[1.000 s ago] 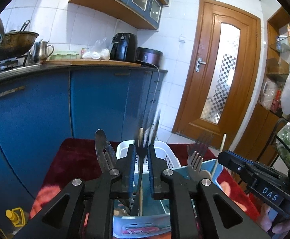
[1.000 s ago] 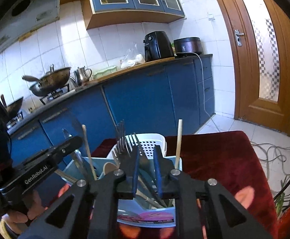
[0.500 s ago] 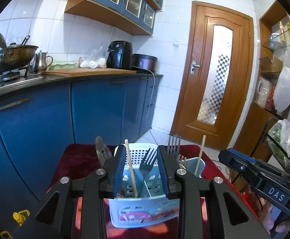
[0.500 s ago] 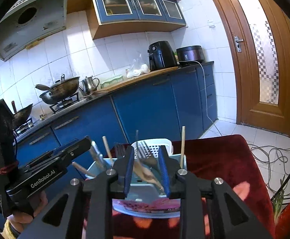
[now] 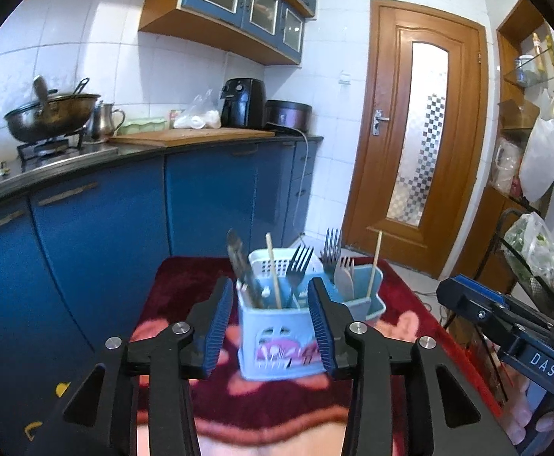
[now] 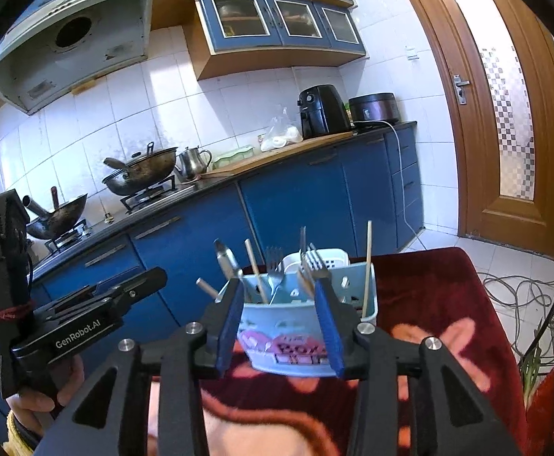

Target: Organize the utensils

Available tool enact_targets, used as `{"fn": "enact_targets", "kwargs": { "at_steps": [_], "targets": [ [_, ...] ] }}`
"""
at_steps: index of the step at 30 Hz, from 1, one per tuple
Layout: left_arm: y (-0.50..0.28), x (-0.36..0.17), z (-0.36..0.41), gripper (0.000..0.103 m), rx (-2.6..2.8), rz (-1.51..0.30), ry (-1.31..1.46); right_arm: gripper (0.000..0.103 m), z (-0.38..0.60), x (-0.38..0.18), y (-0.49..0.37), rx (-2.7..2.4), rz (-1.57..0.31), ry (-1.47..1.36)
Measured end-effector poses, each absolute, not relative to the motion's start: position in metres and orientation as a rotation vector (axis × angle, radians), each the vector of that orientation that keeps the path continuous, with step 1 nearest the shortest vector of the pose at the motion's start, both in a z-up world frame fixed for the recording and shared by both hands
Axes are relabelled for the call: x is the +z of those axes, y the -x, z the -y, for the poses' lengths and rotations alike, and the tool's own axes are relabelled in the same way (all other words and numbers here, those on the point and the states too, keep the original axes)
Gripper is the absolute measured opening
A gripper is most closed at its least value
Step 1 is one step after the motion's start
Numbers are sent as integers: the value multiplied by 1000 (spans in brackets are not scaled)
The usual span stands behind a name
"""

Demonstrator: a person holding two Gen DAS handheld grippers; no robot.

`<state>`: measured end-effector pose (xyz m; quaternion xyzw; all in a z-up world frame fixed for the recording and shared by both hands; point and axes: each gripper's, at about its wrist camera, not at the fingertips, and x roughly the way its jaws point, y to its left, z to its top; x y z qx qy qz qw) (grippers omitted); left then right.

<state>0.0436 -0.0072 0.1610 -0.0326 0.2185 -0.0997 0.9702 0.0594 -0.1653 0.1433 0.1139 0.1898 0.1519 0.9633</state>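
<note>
Both grippers [image 5: 273,319] [image 6: 282,323] backed off the caddy [image 5: 277,338], jaws opening, empty.

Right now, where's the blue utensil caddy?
In both wrist views the blue utensil caddy stands on the red cloth, centred ahead, with a white basket just behind it.

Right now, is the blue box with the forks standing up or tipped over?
Standing up. The blue box sits flat on the red cloth, and its forks and chopstick poke upward.
</note>
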Motion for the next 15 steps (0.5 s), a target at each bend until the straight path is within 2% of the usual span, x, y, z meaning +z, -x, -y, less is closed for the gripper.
{"fn": "enact_targets", "kwargs": {
  "at_steps": [7, 15],
  "targets": [
    [-9, 141, -2, 56, -186, -479, 61, 53, 160, 130, -29, 288, -383, -203],
    [7, 104, -4, 56, -170, -523, 75, 66, 158, 101, -11, 245, -406, -186]
  ]
}}
